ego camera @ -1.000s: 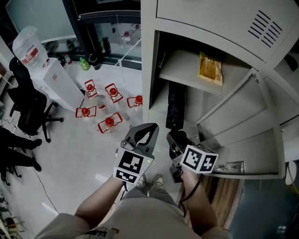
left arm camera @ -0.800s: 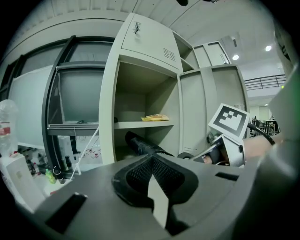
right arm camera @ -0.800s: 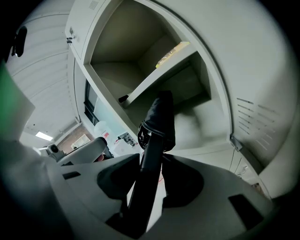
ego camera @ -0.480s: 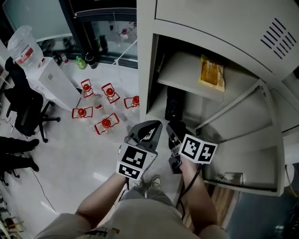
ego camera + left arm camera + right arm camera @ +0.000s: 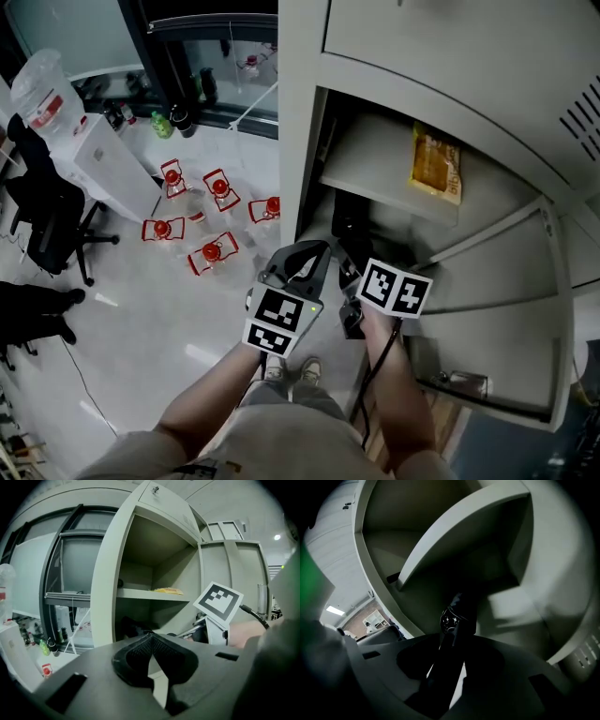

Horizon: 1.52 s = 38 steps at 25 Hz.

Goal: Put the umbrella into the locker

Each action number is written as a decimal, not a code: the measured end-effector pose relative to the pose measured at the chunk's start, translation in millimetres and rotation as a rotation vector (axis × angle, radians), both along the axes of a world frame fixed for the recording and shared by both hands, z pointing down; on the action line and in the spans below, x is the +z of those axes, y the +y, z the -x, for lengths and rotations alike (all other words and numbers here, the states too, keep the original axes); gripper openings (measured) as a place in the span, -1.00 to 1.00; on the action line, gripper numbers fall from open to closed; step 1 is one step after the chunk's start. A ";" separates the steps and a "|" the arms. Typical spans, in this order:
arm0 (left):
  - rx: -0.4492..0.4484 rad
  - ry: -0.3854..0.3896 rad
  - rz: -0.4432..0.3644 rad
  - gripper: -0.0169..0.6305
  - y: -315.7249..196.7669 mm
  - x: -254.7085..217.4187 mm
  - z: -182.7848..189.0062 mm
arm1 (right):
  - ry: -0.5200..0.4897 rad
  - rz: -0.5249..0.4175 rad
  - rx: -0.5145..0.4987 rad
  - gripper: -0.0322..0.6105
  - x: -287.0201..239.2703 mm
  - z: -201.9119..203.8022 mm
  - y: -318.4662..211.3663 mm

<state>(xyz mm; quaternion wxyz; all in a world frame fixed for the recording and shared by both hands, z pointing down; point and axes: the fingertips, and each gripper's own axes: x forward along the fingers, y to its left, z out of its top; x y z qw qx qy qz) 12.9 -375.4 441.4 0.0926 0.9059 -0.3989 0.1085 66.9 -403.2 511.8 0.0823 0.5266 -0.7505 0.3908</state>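
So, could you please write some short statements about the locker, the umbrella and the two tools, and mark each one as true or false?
1. The right tool grips a black umbrella. True.
2. The locker is closed. False: its door stands open.
3. A yellow packet lies on the shelf inside the locker. True.
4. The left tool holds the yellow packet. False: its jaws are together with nothing between them, and it is outside the locker.
5. The umbrella lies on the shelf beside the packet. False: it is in the space below the shelf.
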 end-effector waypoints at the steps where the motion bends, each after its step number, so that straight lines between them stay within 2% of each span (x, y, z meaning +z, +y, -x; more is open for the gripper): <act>1: 0.000 0.000 0.005 -0.92 -3.3 2.9 -2.6 | 0.007 0.004 -0.001 -0.42 2.7 -1.6 -4.0; 16: 0.001 -0.001 0.056 -0.92 -38.6 29.4 -23.2 | 0.147 -0.040 0.035 -0.47 12.2 -23.4 -66.5; 18: 0.001 0.001 0.061 -0.92 -41.8 32.7 -26.5 | 0.184 -0.063 0.053 -0.56 9.8 -28.6 -76.4; 19: 0.001 0.002 0.065 -0.92 -43.0 34.3 -28.0 | 0.202 -0.068 0.056 -0.72 10.5 -30.2 -80.9; 21: 0.001 0.005 0.072 -0.92 -45.2 37.1 -30.4 | 0.233 -0.062 0.046 -0.72 16.8 -30.2 -87.3; 33: -0.005 -0.007 0.091 -0.92 -57.8 47.2 -34.7 | 0.239 -0.091 0.096 -0.74 24.4 -41.2 -116.8; 38: -0.008 -0.012 0.083 -0.92 -61.6 47.7 -36.7 | 0.258 -0.131 0.098 -0.73 26.9 -41.7 -124.3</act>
